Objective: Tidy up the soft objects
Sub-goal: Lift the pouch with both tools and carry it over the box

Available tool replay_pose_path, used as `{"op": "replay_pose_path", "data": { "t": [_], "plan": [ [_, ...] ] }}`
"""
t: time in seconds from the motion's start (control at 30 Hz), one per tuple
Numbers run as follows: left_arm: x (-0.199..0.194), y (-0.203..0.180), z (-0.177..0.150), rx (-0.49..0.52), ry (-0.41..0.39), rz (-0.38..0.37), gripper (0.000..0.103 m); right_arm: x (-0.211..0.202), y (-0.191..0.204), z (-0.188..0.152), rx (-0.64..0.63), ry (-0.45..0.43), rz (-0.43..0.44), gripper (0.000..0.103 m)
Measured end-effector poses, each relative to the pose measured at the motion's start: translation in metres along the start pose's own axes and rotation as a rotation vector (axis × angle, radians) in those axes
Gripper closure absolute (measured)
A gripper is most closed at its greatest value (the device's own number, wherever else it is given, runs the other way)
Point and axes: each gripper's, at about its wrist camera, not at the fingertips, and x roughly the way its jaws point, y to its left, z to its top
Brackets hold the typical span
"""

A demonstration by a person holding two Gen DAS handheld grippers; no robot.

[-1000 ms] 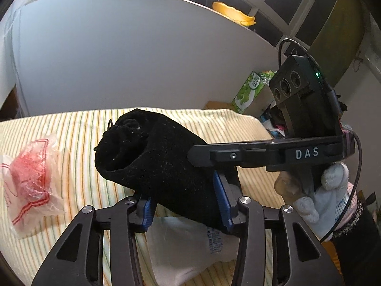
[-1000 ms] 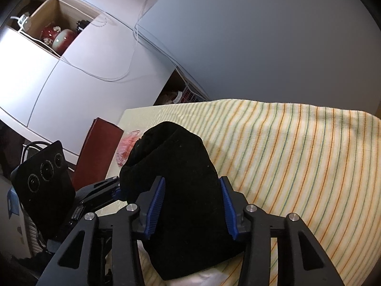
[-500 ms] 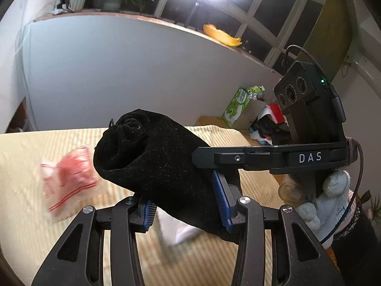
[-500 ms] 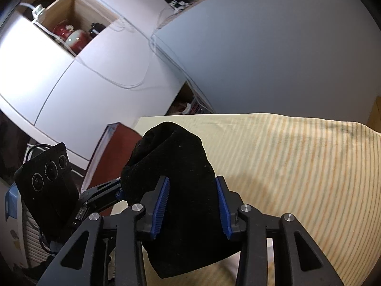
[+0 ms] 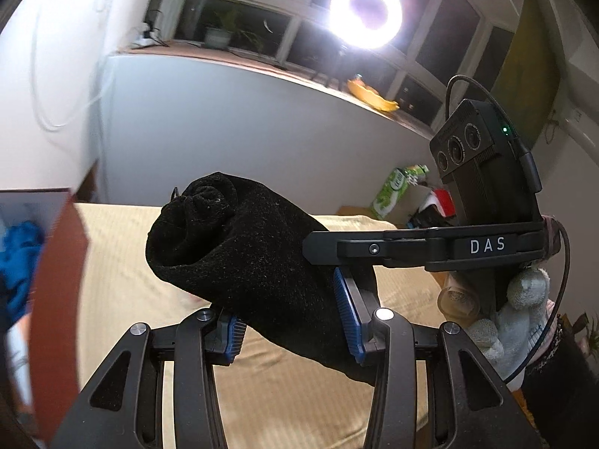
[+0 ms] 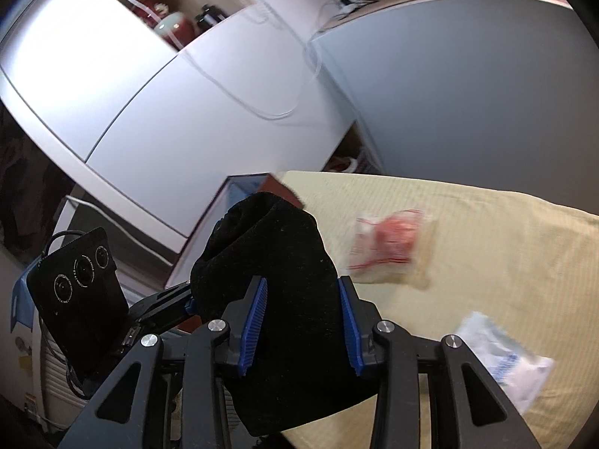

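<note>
A black rolled sock [image 5: 239,239] hangs in the air above the bed, held from two sides. My left gripper [image 5: 288,321] is shut on its lower part, blue pads pressing into the cloth. In the left wrist view the right gripper's finger [image 5: 374,249] reaches in from the right, carried by a hand in a white glove [image 5: 524,307]. In the right wrist view my right gripper [image 6: 301,318] is shut on the same black sock [image 6: 269,254]. There the left gripper's finger [image 6: 164,299] comes in from the lower left, its tip hidden behind the sock.
A box with a reddish-brown wall [image 5: 56,299] stands at the bed's left end, blue cloth [image 5: 18,262] inside it; its rim [image 6: 243,194] also shows. A red-printed plastic bag [image 6: 389,247] and a white packet [image 6: 501,366] lie on the yellow striped sheet [image 6: 486,262].
Both grippers rose and swung left with the sock. The box came into the left wrist view, the red bag left it. Bag and white packet now appear in the right wrist view.
</note>
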Motion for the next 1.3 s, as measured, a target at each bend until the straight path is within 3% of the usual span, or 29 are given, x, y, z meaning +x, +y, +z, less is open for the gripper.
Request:
{"op": "replay_pose_path", "data": {
  "t": [0.43, 0.67, 0.97, 1.3],
  "plan": [
    [-0.081, 0.088, -0.006, -0.042, -0.029, 0.139, 0.062, 0.09, 0.095, 0.016, -0.056, 0.065, 0.065, 0.069],
    [-0.101, 0.139, -0.002, -0.06, -0.013, 0.212, 0.061, 0.146, 0.129, 0.03, -0.047, 0.108, 0.101, 0.069],
    [-0.093, 0.188, -0.004, -0.094, 0.032, 0.284, 0.062, 0.205, 0.148, 0.046, -0.049, 0.131, 0.074, 0.069],
    [-0.071, 0.211, -0.003, -0.076, 0.053, 0.365, 0.058, 0.236, 0.141, 0.057, -0.003, 0.128, 0.05, 0.069]
  ]
}}
